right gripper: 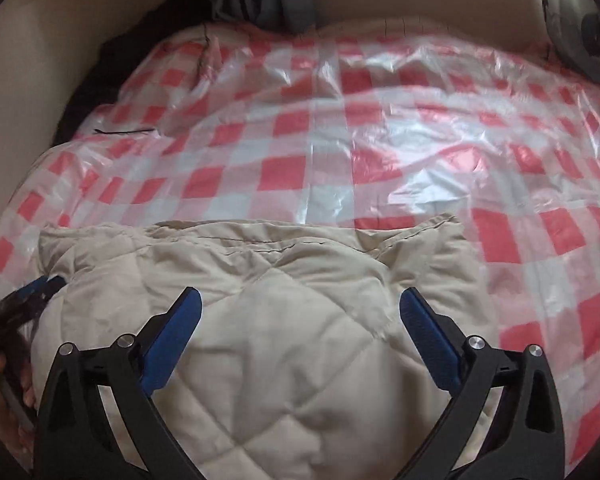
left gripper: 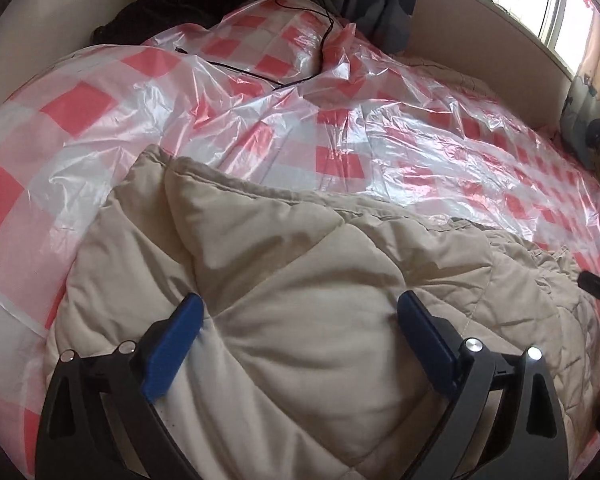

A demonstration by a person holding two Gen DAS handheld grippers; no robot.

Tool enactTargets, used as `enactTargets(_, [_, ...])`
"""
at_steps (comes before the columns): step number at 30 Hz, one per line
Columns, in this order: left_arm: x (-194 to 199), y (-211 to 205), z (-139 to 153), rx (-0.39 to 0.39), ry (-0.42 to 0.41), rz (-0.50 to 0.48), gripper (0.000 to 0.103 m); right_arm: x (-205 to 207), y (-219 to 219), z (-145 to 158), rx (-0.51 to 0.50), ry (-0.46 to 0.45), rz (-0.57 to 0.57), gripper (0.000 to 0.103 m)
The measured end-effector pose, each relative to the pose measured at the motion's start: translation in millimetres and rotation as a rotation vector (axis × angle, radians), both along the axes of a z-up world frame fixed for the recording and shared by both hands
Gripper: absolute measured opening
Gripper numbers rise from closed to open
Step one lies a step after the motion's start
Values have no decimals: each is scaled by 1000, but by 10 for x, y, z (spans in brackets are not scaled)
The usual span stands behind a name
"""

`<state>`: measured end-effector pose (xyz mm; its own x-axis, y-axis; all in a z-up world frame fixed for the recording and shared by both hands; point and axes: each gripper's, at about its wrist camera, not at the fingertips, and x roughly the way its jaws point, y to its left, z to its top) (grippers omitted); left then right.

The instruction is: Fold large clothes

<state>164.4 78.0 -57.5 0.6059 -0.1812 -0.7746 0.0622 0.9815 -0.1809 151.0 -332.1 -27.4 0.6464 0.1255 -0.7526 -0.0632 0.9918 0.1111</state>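
Beige quilted comforter [left gripper: 300, 320] lay folded directly beneath both gaping, empty tongs, left [left gripper: 300, 308] and right [right gripper: 300, 300], its long axis running crosswise between them, equally near both.

- No legible text, labels, brands or nos. in either wrist view.
- Patterned cushion [left gripper: 588, 120] by the window: cartoon-type print only, no words readable.
- Checked plastic sheet [right gripper: 340, 152]: plain red/white squares, no markings.
- Beige quilted garment [right gripper: 260, 320]: no tag or label visible.
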Motion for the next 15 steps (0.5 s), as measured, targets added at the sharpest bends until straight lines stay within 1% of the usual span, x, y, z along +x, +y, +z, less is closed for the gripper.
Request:
enactTargets(1, [8,33,2,-24,-1,-1,95,-129,-5,-54,-30,-36,5,96])
enactTargets(2, [4,48,-5,-38,-3,-3,95,-170,-51,-229,-50,-20,-8,96])
enactTargets(3, [-9,53,-6,-57,-11,-8,95,-170,-149,-506,16,27,0,96])
enactTargets(4, [-34,37,12,-69,-27,-17,96,-210,-237,-563,76,-9,-6,96])
enactTargets(5, [-51,12,13,-53,-34,-17,96,-223,-259,-540,84,-20,-7,96])
enactTargets(6, [-57,-16,3,-31,-38,-16,96,-200,-232,-518,68,-9,-6,96])
enactTargets(9, [-65,-14,-2,-25,-47,-16,96,-190,-129,-362,-13,27,-11,96])
enactTargets(10, [-66,2,-3,-33,-50,-16,96,-234,-110,-307,-10,11,-7,96])
enactTargets(11, [-72,14,0,-40,-52,-17,96,-314,-88,-233,4,-39,13,96])
enactTargets(12, [-71,24,1,-48,-49,-20,96,-355,-80,-259,-21,-71,7,96])
enactTargets(13, [-70,24,0,-51,-50,-22,96,-356,-90,-388,-43,-53,-12,96])
enactTargets(14, [-77,21,11,-55,-55,-27,96,-364,-136,-497,-9,-41,-8,96])
enactTargets(15, [-90,14,19,-52,-63,-30,96,-364,-155,-501,1,-40,-10,96])
